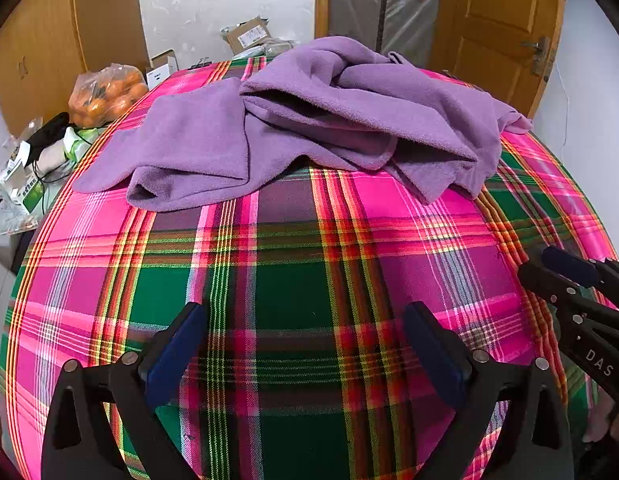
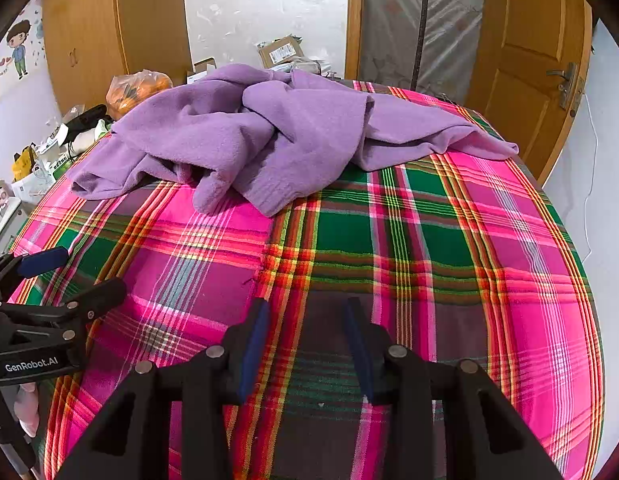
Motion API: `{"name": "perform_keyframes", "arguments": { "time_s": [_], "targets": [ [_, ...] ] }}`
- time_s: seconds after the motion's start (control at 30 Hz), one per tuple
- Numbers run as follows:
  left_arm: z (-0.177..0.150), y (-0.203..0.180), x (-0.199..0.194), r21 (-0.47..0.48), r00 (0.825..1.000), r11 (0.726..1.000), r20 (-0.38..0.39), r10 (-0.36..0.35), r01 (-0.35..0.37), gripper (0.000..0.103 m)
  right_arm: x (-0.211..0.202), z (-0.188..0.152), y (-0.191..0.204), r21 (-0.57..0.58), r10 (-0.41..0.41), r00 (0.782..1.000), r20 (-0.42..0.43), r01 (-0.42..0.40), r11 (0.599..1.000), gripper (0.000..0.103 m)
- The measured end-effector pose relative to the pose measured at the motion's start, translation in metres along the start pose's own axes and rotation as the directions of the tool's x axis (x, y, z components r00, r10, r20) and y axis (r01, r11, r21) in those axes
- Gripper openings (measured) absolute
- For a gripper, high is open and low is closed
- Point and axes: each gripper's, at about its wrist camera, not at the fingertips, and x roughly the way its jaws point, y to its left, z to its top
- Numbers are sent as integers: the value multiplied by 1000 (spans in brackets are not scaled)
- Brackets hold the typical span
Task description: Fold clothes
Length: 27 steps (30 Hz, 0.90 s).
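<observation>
A purple fleece garment lies crumpled at the far part of the plaid-covered table; the same purple garment shows in the right wrist view, a ribbed cuff hanging toward me. My left gripper hovers over the bare plaid cloth well short of the garment, jaws wide open, nothing between them. My right gripper is also over the plaid table, jaws partly apart and empty. Each gripper appears at the edge of the other's view: the right gripper and the left gripper.
A bag of oranges, boxes and clutter sit beyond the table's left edge. A cardboard box lies behind the table. A wooden door stands at the right, a wardrobe at the left.
</observation>
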Motion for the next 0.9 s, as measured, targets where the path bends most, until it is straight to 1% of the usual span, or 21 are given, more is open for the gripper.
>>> {"name": "perform_keyframes", "arguments": {
  "time_s": [0.5,0.9],
  "targets": [
    [-2,0,0,-19,1000,1000,0,19,-19,100,0,0,-2,0,0,1000,-1,0,1000,41],
    [-2,0,0,-22,1000,1000,-1,20,-20,101,2,0,-2,4,7,1000,0,-7,1000,42]
  ]
}}
